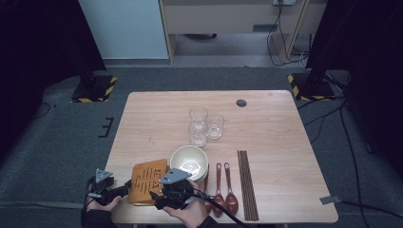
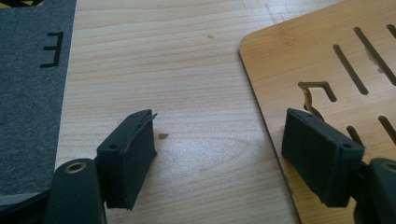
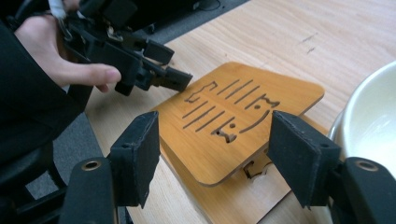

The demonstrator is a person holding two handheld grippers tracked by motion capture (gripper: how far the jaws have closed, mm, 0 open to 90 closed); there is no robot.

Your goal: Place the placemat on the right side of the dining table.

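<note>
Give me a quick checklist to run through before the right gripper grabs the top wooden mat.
1. Right gripper fingers open around the near corner of the top slotted bamboo mat, not pressing on it: ok.
2. Top mat sits skewed on a second bamboo mat beneath; whether the fingers would take one mat alone: cannot tell.
3. Left gripper open, one of its fingers over the mat's far edge, the other over bare wooden table: ok.
4. Cream ceramic bowl close beside the right gripper's outer side, a bump risk: not ok.
5. Spoons and chopsticks lie apart from the mats: ok.
</note>
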